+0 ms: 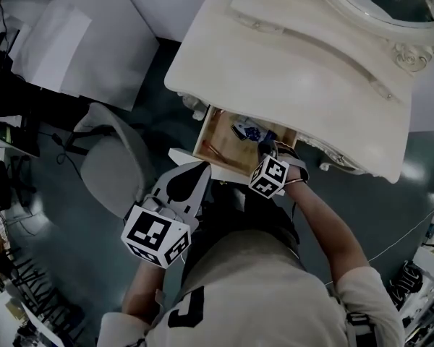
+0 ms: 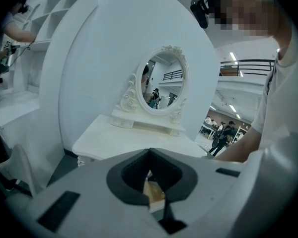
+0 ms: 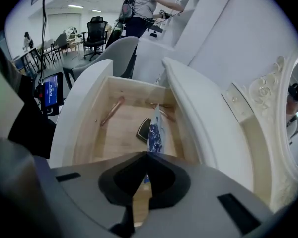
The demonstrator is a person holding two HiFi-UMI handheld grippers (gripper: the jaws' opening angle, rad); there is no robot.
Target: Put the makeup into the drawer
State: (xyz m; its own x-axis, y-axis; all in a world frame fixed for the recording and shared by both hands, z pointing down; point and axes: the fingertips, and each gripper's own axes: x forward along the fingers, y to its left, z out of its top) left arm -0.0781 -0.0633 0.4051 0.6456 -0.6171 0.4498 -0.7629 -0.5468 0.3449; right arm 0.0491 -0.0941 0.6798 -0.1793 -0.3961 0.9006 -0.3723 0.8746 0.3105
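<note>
The white dressing table (image 1: 311,71) has its wooden drawer (image 1: 205,134) pulled out toward me. My right gripper (image 3: 148,155) reaches steeply down into the drawer (image 3: 116,143), shut on a thin blue-and-white makeup sachet (image 3: 154,130) that stands on edge above the drawer floor. In the drawer lie a rose-gold stick (image 3: 111,112), a dark compact (image 3: 143,129) and a second stick (image 3: 163,107). The head view shows the sachet (image 1: 247,131) just beyond the right gripper (image 1: 265,149). My left gripper (image 1: 200,169) hovers at the drawer's front left corner, shut and holding nothing (image 2: 150,151).
An oval mirror (image 2: 161,81) stands on the tabletop (image 2: 134,135). A grey chair (image 1: 108,157) sits left of the drawer, close to my left arm. White partition walls rise behind the table. Cables and clutter line the floor at the far left and right.
</note>
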